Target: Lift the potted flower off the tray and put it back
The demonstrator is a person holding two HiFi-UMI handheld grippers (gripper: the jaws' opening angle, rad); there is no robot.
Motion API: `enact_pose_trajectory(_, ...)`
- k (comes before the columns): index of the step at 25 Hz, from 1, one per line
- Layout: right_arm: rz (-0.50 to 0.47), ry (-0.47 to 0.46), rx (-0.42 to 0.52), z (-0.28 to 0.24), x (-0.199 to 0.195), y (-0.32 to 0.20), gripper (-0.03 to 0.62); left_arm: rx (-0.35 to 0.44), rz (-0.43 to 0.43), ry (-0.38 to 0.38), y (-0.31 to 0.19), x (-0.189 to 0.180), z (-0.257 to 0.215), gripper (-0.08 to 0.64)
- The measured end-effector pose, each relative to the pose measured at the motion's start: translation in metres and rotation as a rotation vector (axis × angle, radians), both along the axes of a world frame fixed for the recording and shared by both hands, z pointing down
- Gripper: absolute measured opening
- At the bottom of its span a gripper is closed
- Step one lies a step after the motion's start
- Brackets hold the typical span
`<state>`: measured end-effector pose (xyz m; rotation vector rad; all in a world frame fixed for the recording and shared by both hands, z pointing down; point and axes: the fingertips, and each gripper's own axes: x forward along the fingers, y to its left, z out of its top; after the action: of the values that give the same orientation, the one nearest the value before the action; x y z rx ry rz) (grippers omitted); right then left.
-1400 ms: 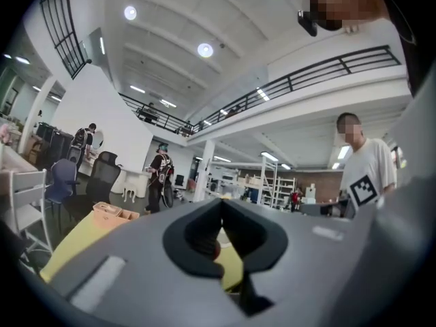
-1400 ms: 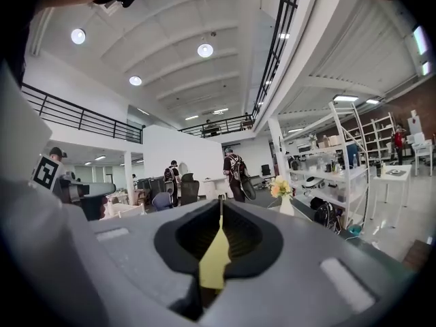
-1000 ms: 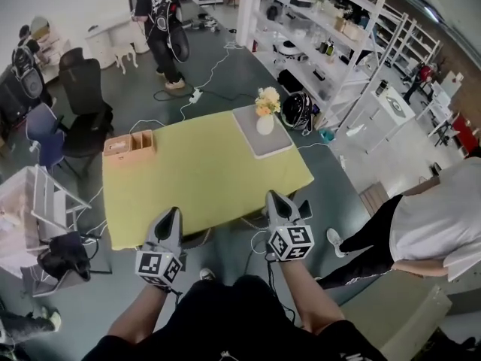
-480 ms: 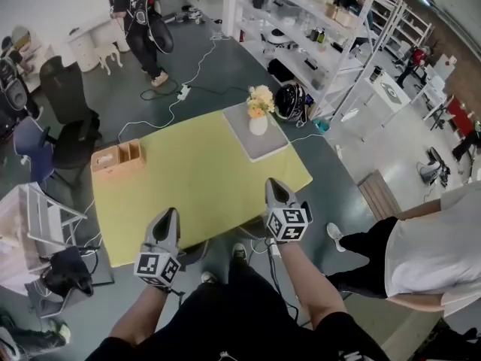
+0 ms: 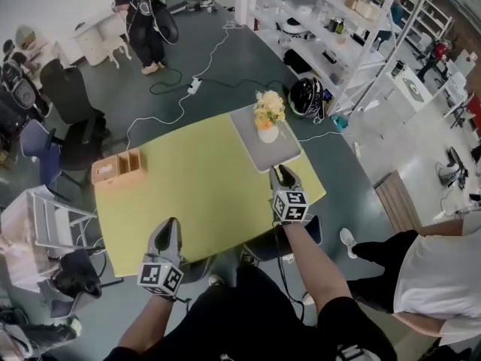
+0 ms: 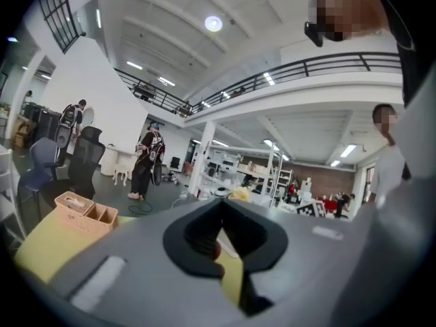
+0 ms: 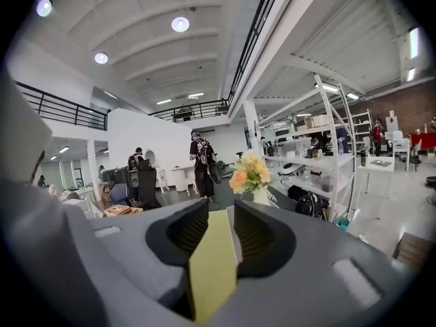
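A potted flower (image 5: 267, 122), yellow and orange blooms bunched above a smooth, rounded white pot, stands upright on a flat grey tray (image 5: 282, 150) with rounded corners. The tray lies at the far right corner of a matte yellow-green table (image 5: 195, 186).

The right gripper (image 5: 283, 173), grey with a black-and-white marker cube behind its jaws, points at the tray from just beside its near edge. Its ribbed black pads (image 7: 185, 231) have just been opening and stand a narrow gap apart. Nothing is between them; only a strip of tabletop shows through.

The left gripper (image 5: 169, 228) hangs over the table's near edge, well apart from the tray. Its jaws meet at the tips and hold nothing.

A light wooden box (image 5: 119, 165) with open compartments sits at the table's far left edge. White metal shelving (image 5: 338, 28) lines the dark floor beyond.
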<state>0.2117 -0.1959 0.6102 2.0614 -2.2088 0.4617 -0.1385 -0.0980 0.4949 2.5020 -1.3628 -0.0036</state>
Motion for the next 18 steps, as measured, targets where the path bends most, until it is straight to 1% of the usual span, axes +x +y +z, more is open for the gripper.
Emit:
enact_pose_trajectory(3,-0.004,0.004,-0.020,0.033,0.018,-0.041,0.174,-0.039,-0.024,-0.016,-0.016,0.009,0.017,0.008)
enact_pose_trajectory(4,-0.001,0.013,-0.029,0.044,0.024,-0.054,0.186,-0.046,-0.029,-0.022,-0.020,0.012,0.020,0.008)
enact_pose_trajectory(8,0.025,0.074,-0.072,0.087,0.047,-0.104,0.234,-0.085,-0.047,-0.045,-0.035,0.018,0.037,0.008)
enact_pose_trajectory(10,0.047,0.108,-0.092,0.107,0.062,-0.127,0.269,-0.108,-0.055,-0.057,-0.043,0.023,0.045,0.008)
enact_pose_trajectory(12,0.061,0.124,-0.102,0.125,0.074,-0.148,0.295,-0.119,-0.062,-0.069,-0.049,0.026,0.054,0.008)
enact_pose_trajectory(15,0.051,0.154,-0.097,0.147,0.084,-0.176,0.319,-0.140,-0.081,-0.084,-0.055,0.027,0.068,0.008)
enact_pose_trajectory(18,0.049,0.174,-0.078,0.160,0.094,-0.205,0.331,-0.187,-0.103,-0.080,-0.059,0.029,0.086,0.008)
